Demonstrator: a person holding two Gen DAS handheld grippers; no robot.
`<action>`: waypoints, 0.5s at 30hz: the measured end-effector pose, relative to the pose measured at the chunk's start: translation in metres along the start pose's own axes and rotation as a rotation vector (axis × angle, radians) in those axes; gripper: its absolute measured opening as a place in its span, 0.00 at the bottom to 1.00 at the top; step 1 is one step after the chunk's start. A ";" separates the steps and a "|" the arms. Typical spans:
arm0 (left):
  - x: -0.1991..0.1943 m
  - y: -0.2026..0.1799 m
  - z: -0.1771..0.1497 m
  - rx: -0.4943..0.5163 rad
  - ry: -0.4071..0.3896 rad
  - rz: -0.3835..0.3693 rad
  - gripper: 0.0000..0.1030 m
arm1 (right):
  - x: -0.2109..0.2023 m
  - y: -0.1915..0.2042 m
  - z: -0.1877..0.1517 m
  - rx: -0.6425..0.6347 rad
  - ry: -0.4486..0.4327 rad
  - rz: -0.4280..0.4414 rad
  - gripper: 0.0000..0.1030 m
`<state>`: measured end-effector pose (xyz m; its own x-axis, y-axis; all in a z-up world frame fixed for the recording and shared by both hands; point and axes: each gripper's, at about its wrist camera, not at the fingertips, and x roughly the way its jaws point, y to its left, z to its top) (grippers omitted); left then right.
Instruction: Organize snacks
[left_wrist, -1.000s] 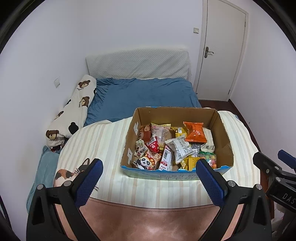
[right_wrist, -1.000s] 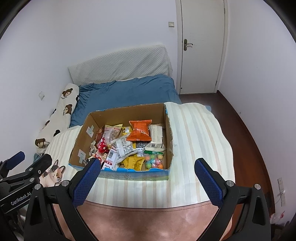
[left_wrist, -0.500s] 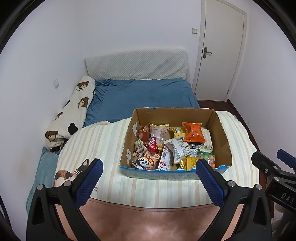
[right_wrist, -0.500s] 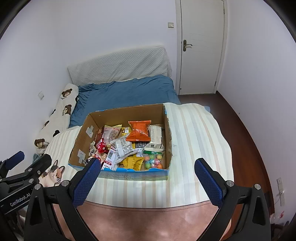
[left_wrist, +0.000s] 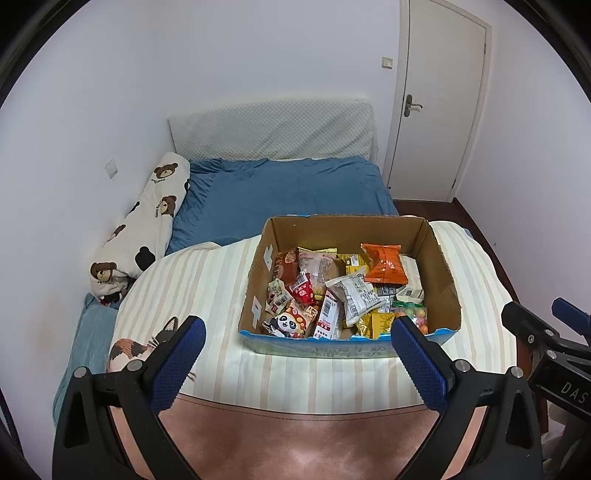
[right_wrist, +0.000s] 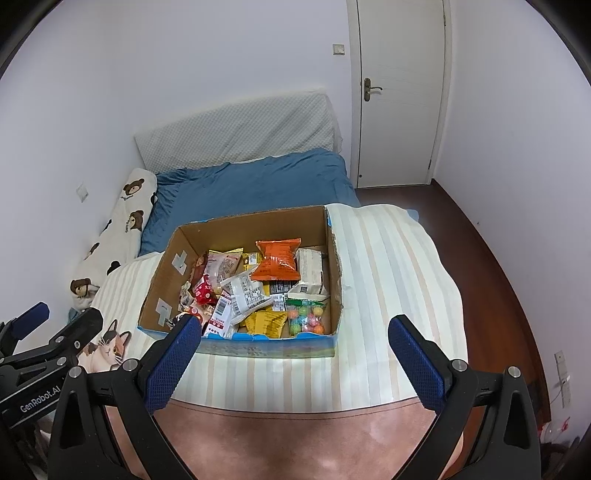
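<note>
An open cardboard box (left_wrist: 441, 271) (right_wrist: 334, 258) stands on a striped cloth over a table. It holds several snack packets: an orange bag (left_wrist: 384, 263) (right_wrist: 277, 260), a panda packet (left_wrist: 286, 323), a bag of coloured balls (right_wrist: 306, 317), yellow packets (right_wrist: 267, 321) and white wrappers (left_wrist: 356, 295). My left gripper (left_wrist: 297, 328) is open and empty, held back from the box's near wall. My right gripper (right_wrist: 293, 328) is open and empty, also short of the box. Each gripper shows at the edge of the other's view.
The striped cloth (right_wrist: 388, 280) has a cat print (left_wrist: 129, 347) at its left. A brown table edge (right_wrist: 295, 424) lies near me. Behind is a blue bed (left_wrist: 280, 192) with a bear-print pillow (left_wrist: 147, 221), a white door (right_wrist: 399, 92) and dark floor (right_wrist: 491, 258) to the right.
Both grippers have drawn back and risen slightly; the box sits a little farther and lower in both views. Both stay open and empty.
</note>
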<state>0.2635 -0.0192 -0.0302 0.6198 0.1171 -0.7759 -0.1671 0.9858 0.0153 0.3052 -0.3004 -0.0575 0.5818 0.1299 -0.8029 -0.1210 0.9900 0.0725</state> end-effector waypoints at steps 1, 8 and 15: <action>0.000 0.000 0.000 0.001 0.001 -0.001 1.00 | 0.001 -0.001 -0.001 0.003 0.001 0.002 1.00; -0.002 -0.001 -0.001 0.001 0.008 -0.001 1.00 | -0.001 0.001 -0.002 -0.004 0.007 -0.001 1.00; -0.001 -0.004 -0.003 -0.001 0.018 -0.003 1.00 | -0.001 0.003 -0.003 -0.005 0.008 -0.005 1.00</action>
<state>0.2611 -0.0235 -0.0311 0.6065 0.1115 -0.7873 -0.1661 0.9860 0.0117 0.3020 -0.2977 -0.0582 0.5758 0.1244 -0.8080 -0.1221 0.9904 0.0655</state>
